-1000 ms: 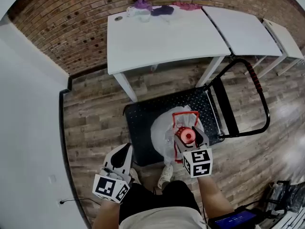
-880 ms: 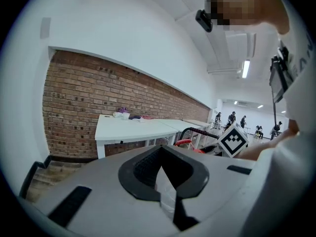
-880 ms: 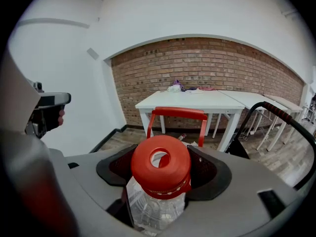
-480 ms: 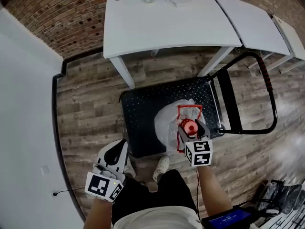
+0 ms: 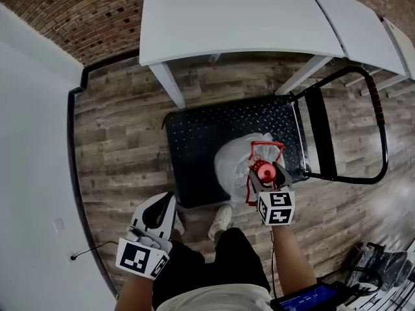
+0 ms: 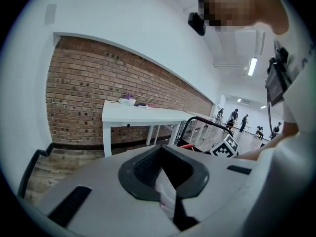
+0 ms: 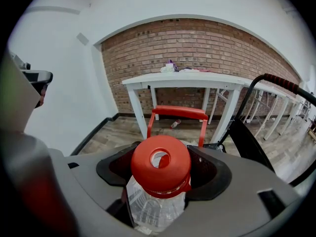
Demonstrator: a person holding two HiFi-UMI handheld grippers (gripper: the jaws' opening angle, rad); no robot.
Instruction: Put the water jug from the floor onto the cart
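Right gripper (image 5: 262,175) has its jaws clamped on the neck of the clear plastic water jug (image 7: 159,201), right under its round red cap (image 7: 160,165). The jug hangs over the black studded platform cart (image 5: 194,141), near its push-handle end; whether it touches, I can't tell. Left gripper (image 6: 167,197): jaws pressed together, empty, low beside the person's leg.
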